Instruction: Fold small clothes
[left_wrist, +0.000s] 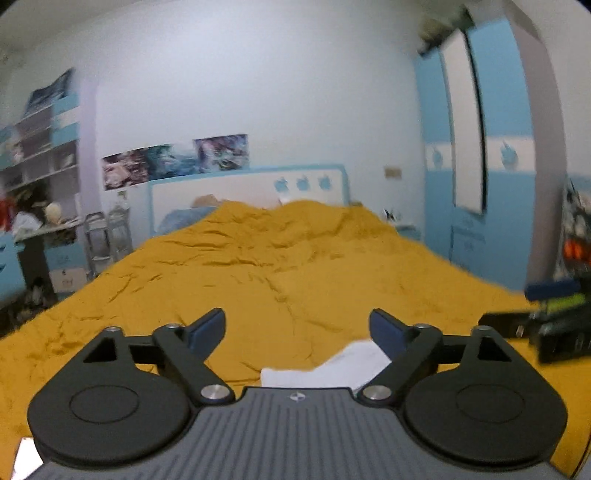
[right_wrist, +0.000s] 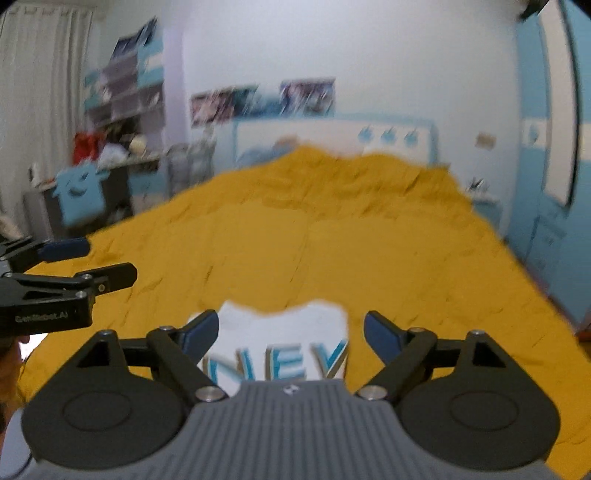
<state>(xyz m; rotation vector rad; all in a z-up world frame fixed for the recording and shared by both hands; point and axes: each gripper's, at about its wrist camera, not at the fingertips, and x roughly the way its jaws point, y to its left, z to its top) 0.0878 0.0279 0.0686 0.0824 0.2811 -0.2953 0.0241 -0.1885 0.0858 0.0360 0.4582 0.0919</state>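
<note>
A small white garment with blue letters lies flat on the mustard-yellow bedspread, close below both grippers. In the right wrist view my right gripper hovers open above it, nothing between its blue pads. In the left wrist view my left gripper is also open and empty, and only a corner of the white garment shows behind its right finger. The left gripper appears at the left edge of the right wrist view; the right gripper sits at the right edge of the left wrist view.
The yellow bedspread runs back to a white-and-blue headboard. A blue wardrobe stands on the right. Shelves and a cluttered desk stand on the left, with posters on the wall.
</note>
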